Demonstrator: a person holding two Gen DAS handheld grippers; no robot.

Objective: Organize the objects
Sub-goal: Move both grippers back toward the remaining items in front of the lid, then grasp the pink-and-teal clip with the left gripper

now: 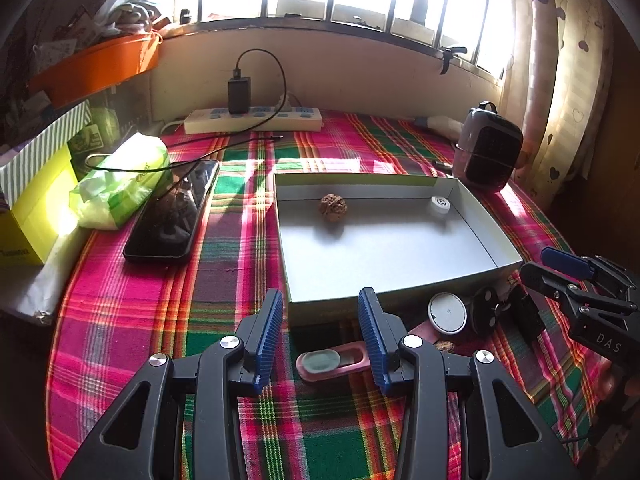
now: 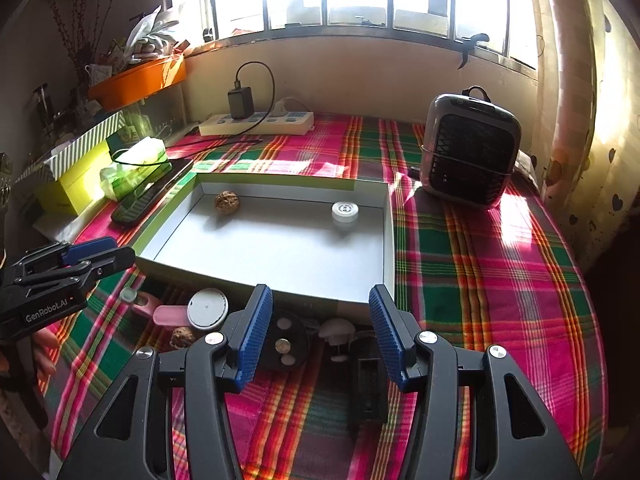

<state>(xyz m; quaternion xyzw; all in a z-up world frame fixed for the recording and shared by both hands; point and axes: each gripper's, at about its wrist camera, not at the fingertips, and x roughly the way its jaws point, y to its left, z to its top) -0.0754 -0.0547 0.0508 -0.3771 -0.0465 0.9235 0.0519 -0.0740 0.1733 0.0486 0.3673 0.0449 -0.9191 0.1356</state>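
Count from my feeds:
I see 2 walnuts (image 2: 227, 201) (image 2: 182, 337), 2 white round caps (image 2: 345, 212) (image 2: 207, 308), 1 grey tray (image 2: 280, 276), 1 phone (image 1: 172, 212), 1 power strip (image 1: 252, 120), 1 small heater (image 2: 470, 152).

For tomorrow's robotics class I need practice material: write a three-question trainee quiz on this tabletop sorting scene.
1. True or false: the wrinkled brown walnut lies inside the shallow grey cardboard box lid.
2. Multiple choice: what else is in that box lid? A) black phone B) small white round cap C) green tissue pack
3. Fill in: the pink oblong case lies on the plaid ____, in front of the left gripper.

Key: 1 true. 2 B. 3 tablecloth.
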